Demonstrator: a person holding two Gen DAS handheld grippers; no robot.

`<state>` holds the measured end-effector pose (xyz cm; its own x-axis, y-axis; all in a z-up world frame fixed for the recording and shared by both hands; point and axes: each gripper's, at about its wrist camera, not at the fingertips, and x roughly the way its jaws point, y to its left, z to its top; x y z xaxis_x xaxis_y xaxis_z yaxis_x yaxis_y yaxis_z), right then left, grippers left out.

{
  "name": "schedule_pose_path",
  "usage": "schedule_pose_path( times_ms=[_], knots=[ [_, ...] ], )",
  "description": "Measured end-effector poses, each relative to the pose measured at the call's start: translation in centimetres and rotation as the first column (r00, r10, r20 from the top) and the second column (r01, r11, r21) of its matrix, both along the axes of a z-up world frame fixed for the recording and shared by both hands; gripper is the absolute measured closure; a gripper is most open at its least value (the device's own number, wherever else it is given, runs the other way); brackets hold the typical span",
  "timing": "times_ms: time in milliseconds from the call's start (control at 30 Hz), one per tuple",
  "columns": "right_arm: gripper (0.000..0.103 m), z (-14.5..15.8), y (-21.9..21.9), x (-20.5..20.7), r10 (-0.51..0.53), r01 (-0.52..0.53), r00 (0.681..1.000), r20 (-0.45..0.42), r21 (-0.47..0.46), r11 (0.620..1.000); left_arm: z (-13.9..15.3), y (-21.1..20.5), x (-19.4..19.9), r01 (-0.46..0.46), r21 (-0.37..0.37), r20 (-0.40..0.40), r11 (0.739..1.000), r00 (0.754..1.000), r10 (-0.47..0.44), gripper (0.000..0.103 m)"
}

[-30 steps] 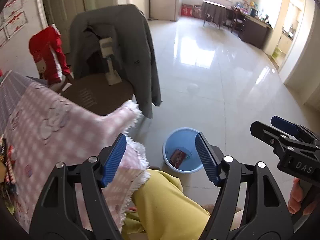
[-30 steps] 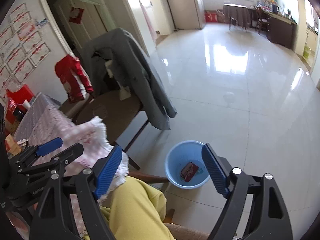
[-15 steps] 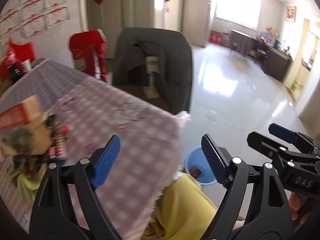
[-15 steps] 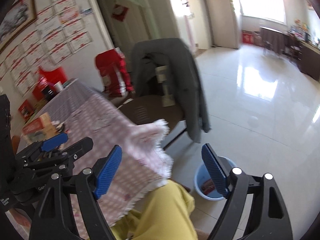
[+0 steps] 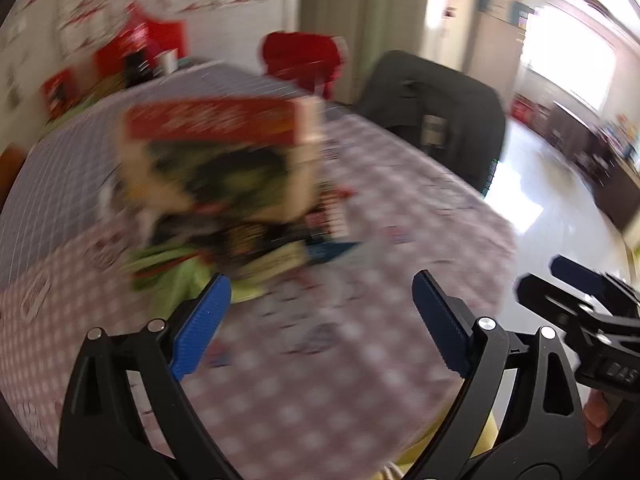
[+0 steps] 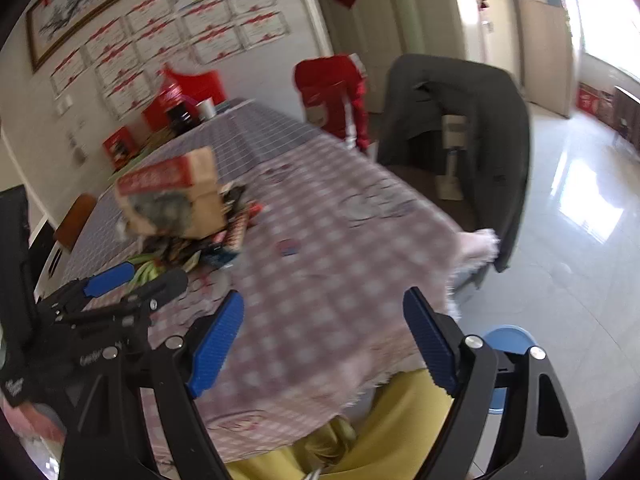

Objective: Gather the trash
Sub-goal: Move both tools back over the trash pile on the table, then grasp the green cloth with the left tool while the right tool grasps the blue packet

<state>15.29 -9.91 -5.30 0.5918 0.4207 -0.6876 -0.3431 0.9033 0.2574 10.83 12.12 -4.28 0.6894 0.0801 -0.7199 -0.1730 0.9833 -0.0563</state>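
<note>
A: What does the right wrist view give that the left one lacks?

B: The blue bin (image 6: 508,340) on the floor, just past the fringed corner of the bench (image 6: 340,280), partly hidden behind the right gripper (image 6: 324,340). What lies in it I cannot tell; only a slice of rim shows. That view also shows a yellow-clad leg (image 6: 384,432) below the bench edge, and the left gripper (image 6: 132,276) from the side, low at the left.

A: And the left wrist view?

B: Heavily blurred. It looks straight at the trash pile (image 5: 224,216) on the checked cloth: a cardboard box (image 5: 224,152) with a red top band sits on wrappers and green scraps. The bin is out of its frame.

A: The fingers?

B: The left gripper (image 5: 320,320) has its blue pads wide apart with nothing between them, short of the pile. The right gripper's fingers are likewise spread and bare, over the bench corner.

A: Anything else?

B: A dark coat (image 6: 472,120) draped on a chair beside the bench, and a red garment (image 6: 336,92) behind it.
</note>
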Motion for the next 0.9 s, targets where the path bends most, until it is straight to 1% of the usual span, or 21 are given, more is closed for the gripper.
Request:
schedule_pose_path(
  times_ms=[100,167,300,467,533,600,667,700,733,767,800,833,867,900],
  knots=[
    [0.023,-0.3,2.1,0.0,0.048,-0.048,0.999,-0.012,-0.007,0.999,-1.0,3.4,-0.1,-0.087,0.006,-0.043,0.996,0.995,0.087,0.013],
    [0.023,-0.7,3.4,0.2,0.072,-0.072,0.997,-0.022,-0.015,0.997,-1.6,5.7,0.0,-0.135,-0.015,-0.069,0.991,0.989,0.134,0.013],
    [0.023,-1.3,5.1,0.8,0.105,-0.106,0.993,-0.049,-0.017,0.994,-2.7,8.1,0.5,-0.187,-0.068,-0.118,0.98,0.977,0.179,0.013],
    [0.023,-1.8,6.8,1.8,0.137,-0.138,0.989,-0.062,-0.027,0.99,-4.9,10.5,2.7,-0.239,-0.15,-0.214,0.959,0.955,0.205,0.013],
    [0.023,-2.3,7.5,2.5,0.151,-0.154,0.986,-0.075,-0.036,0.987,-4.8,10.8,2.9,-0.249,-0.137,-0.19,0.959,0.957,0.221,0.012],
    [0.023,-2.8,8.3,3.2,0.171,-0.175,0.981,-0.09,-0.041,0.984,-5.0,11.0,3.5,-0.261,-0.15,-0.205,0.954,0.952,0.228,0.012],
    [0.023,-3.5,9.4,4.2,0.194,-0.201,0.976,-0.097,-0.067,0.977,-5.0,11.0,3.9,-0.26,-0.148,-0.189,0.954,0.954,0.231,0.013],
    [0.023,-3.8,10.0,4.6,0.201,-0.21,0.975,-0.099,-0.087,0.974,-5.1,11.1,4.2,-0.251,-0.142,-0.185,0.957,0.957,0.224,0.016],
    [0.023,-4.2,10.8,5.1,0.201,-0.213,0.974,-0.106,-0.117,0.97,-5.1,11.1,4.4,-0.255,-0.124,-0.19,0.959,0.955,0.229,0.034],
    [0.023,-4.5,11.3,5.5,0.205,-0.218,0.973,-0.109,-0.127,0.968,-4.9,11.1,4.3,-0.263,-0.085,-0.181,0.961,0.953,0.245,0.049],
    [0.023,-4.7,11.7,5.9,0.212,-0.225,0.971,-0.112,-0.126,0.966,-4.9,11.1,4.2,-0.251,-0.08,-0.176,0.965,0.956,0.234,0.07],
    [0.023,-4.9,12.3,6.3,0.217,-0.231,0.969,-0.116,-0.127,0.965,-4.8,11.2,3.9,-0.236,-0.109,-0.169,0.966,0.962,0.216,0.078],
    [0.023,-5.0,12.7,6.6,0.219,-0.233,0.97,-0.108,-0.132,0.964,-4.8,11.4,3.7,-0.229,-0.141,-0.166,0.963,0.965,0.205,0.082],
    [0.023,-5.0,13.5,6.8,0.234,-0.246,0.968,-0.093,-0.142,0.959,-4.6,11.5,3.6,-0.231,-0.152,-0.162,0.961,0.965,0.206,0.083]
  ],
)
